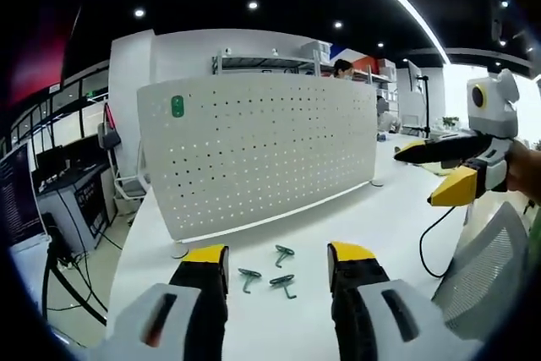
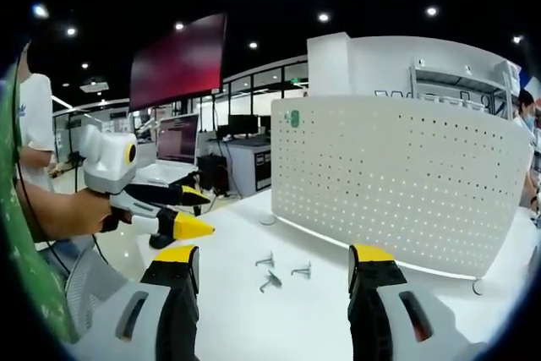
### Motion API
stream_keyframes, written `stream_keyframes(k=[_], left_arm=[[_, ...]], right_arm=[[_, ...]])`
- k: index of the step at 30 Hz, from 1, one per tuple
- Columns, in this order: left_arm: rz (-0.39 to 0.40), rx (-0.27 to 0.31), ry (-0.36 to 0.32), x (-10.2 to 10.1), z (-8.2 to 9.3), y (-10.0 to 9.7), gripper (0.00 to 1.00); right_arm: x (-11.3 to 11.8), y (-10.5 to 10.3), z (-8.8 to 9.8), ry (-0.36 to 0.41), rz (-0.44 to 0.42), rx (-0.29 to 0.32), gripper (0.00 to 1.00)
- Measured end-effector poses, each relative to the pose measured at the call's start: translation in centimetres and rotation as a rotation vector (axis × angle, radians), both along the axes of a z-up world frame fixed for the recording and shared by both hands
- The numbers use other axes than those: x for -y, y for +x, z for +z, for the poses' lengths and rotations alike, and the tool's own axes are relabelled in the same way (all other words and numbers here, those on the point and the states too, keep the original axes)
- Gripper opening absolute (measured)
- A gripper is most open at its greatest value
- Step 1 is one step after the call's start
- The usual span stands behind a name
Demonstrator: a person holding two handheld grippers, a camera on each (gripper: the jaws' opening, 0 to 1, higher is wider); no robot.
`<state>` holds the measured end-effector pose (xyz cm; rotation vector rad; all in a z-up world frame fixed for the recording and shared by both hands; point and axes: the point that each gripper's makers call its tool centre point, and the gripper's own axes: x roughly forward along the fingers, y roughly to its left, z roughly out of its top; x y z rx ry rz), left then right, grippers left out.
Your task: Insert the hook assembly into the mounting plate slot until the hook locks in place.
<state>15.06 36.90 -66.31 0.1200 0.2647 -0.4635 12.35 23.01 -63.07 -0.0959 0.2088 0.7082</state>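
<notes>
Hooks (image 1: 272, 274) lie loose on the worktop (image 1: 372, 234) before the pegboard (image 1: 262, 145). Both tools, left (image 1: 279, 261) and right (image 2: 272, 261), hover spread and empty. Better to pinch one hook by its shank, leaving the prongs free.

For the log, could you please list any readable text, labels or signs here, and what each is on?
No text can be read.
Green tag on the pegboard: too small.
Laptop screen: blurred.
Dark lettering on the white wall behind the pegboard: mostly hidden, illegible.

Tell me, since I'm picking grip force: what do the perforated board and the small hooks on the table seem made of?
The perforated board looks like white painted sheet metal or plastic: thin, curved, evenly punched. The hooks look like grey-green coated metal or moulded plastic; they are too small to tell which.
</notes>
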Motion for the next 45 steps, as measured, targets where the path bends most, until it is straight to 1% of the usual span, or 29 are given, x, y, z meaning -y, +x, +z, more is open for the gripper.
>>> stream_keyframes(k=[4,7,9,13,19,24,27,30,32,36,39,44,45], left_arm=[[-0.01,0.003,0.007,-0.2,-0.2,0.4,0.46],[-0.013,-0.002,0.022,-0.5,-0.9,0.9,0.44],[-0.02,-0.008,0.033,-0.7,-1.4,1.2,0.42],[-0.033,-0.025,0.055,-1.3,-2.8,2.2,0.42],[-0.065,-0.028,0.077,-1.6,-3.9,3.4,0.39],[-0.086,-0.044,0.11,-2.1,-5.6,4.8,0.35],[-0.1,-0.04,0.141,-2.2,-6.5,5.6,0.33],[-0.11,-0.049,0.137,-2.1,-7.0,6.3,0.34],[-0.132,-0.033,0.162,-1.8,-7.2,6.7,0.34],[-0.149,-0.044,0.188,-1.8,-8.3,7.7,0.32],[-0.165,-0.054,0.194,-1.8,-9.0,8.2,0.31],[-0.172,-0.073,0.213,-2.2,-10.2,9.0,0.3],[-0.175,-0.077,0.226,-2.3,-10.6,9.2,0.29]], right_arm=[[0.0,0.2,-0.1,-0.004,-0.001,-0.003,0.73],[0.0,0.3,-0.1,-0.005,-0.003,-0.003,0.73],[0.0,0.3,-0.2,-0.006,-0.004,-0.004,0.73],[0.1,0.5,-0.4,-0.008,-0.008,-0.011,0.73],[0.3,0.6,-0.7,-0.014,-0.019,-0.019,0.73],[0.3,0.7,-0.8,-0.019,-0.023,-0.022,0.73],[0.4,0.8,-0.8,-0.022,-0.028,-0.023,0.73],[0.6,1.0,-0.8,-0.025,-0.035,-0.023,0.73],[0.6,1.0,-0.8,-0.024,-0.038,-0.025,0.73],[0.6,1.0,-1.0,-0.027,-0.043,-0.03,0.73],[0.6,1.0,-1.2,-0.031,-0.046,-0.036,0.73],[0.8,1.3,-1.3,-0.035,-0.056,-0.038,0.73],[0.9,1.4,-1.3,-0.036,-0.058,-0.039,0.73]])
